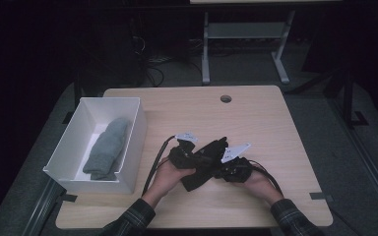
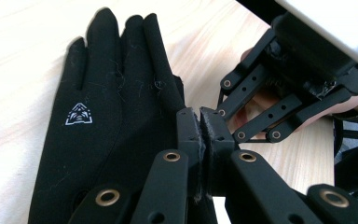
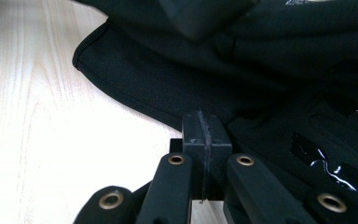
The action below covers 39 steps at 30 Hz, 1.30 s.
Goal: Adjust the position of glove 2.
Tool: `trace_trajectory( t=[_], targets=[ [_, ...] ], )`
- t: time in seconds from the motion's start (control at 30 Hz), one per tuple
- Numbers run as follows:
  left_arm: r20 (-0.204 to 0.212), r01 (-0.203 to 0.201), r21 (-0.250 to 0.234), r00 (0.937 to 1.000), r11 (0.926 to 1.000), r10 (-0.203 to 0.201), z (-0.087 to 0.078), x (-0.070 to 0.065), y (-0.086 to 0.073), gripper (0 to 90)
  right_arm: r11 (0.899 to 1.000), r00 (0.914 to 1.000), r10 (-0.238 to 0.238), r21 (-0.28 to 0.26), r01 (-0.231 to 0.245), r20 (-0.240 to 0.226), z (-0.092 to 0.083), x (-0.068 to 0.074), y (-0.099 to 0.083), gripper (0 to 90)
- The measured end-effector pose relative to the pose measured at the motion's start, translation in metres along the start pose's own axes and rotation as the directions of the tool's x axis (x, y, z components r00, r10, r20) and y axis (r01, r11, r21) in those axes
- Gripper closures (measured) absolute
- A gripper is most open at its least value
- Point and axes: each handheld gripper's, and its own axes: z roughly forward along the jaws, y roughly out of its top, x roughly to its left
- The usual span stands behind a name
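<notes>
The left gripper [image 2: 204,122] has its jaws pressed together at the edge of a black glove [image 2: 107,116], apparently pinching a fold of its fabric, though the cloth between the pads is hard to make out. The right gripper [image 3: 204,135] is likewise closed tight at the glove's [image 3: 177,84] cuff hem; whether it holds any cloth I cannot tell. In the high view both grippers, left [image 1: 189,150] and right [image 1: 226,164], meet over the glove [image 1: 202,169] at the middle of the counter [image 1: 256,118], near the person's edge.

The glove lies flat, its long axis running diagonally, fingers pointing away and to the right, cuff toward the person. Both hands are equally near it. To the left stands a white box [image 1: 130,142] holding a grey sock-like bundle [image 1: 107,147]; any move there would likely carry the glove leftward, the left hand's side.
</notes>
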Motion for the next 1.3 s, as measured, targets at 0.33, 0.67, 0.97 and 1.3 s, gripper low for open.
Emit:
trace_trajectory(
  t=[0.33, 0.67, 0.97, 1.3],
  targets=[
    [0.046, 0.015, -0.004, 0.9988, 0.9999, -0.014, 0.002, 0.002, -0.002, 76.8, 1.000, 1.0000, 0.006, 0.001, -0.006, -0.005, -0.001, 0.000, 0.000, 90.0],
    [0.004, -0.020, 0.014, 0.9998, 0.9997, 0.020, -0.004, 0.002, -0.004, 89.6, 0.998, 0.9962, 0.043, -0.039, -0.040, 0.076, -0.035, -0.009, -0.017, 82.1],
    [-0.123, -0.086, 0.016, 0.9885, 0.9962, 0.087, -0.014, 0.011, -0.007, 65.4, 0.990, 0.9611, 0.139, -0.061, -0.128, 0.238, -0.062, -0.033, -0.044, 44.6],
    [-0.173, -0.140, 0.046, 0.9741, 0.9892, 0.145, -0.009, 0.018, -0.003, 28.0, 0.978, 0.9225, 0.210, -0.058, -0.202, 0.324, -0.070, -0.044, -0.068, 26.9]
  ],
)
